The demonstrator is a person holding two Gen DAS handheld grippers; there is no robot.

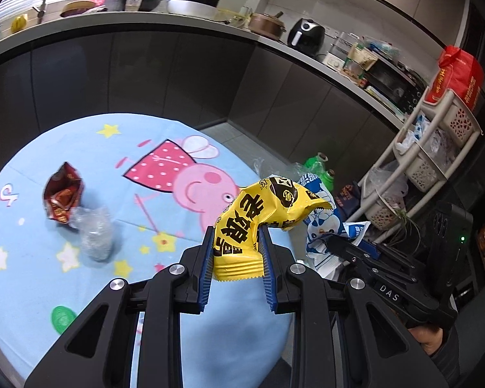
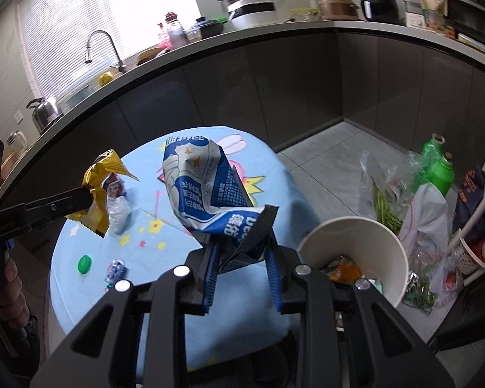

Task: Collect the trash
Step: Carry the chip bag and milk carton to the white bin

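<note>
My left gripper is shut on a yellow snack wrapper, lifted above the round table's blue cartoon cloth; the same yellow wrapper and left gripper show at the left of the right wrist view. My right gripper is shut on a blue-and-white bag, also seen as the blue-and-white bag beside the right gripper. On the cloth lie a red wrapper, a clear plastic bag, a green cap and a small blue candy wrapper. A white paper bucket with trash stands at the right.
Dark cabinets under a cluttered counter ring the table. On the tiled floor at the right are green bottles, plastic bags with greens, and a white basket rack.
</note>
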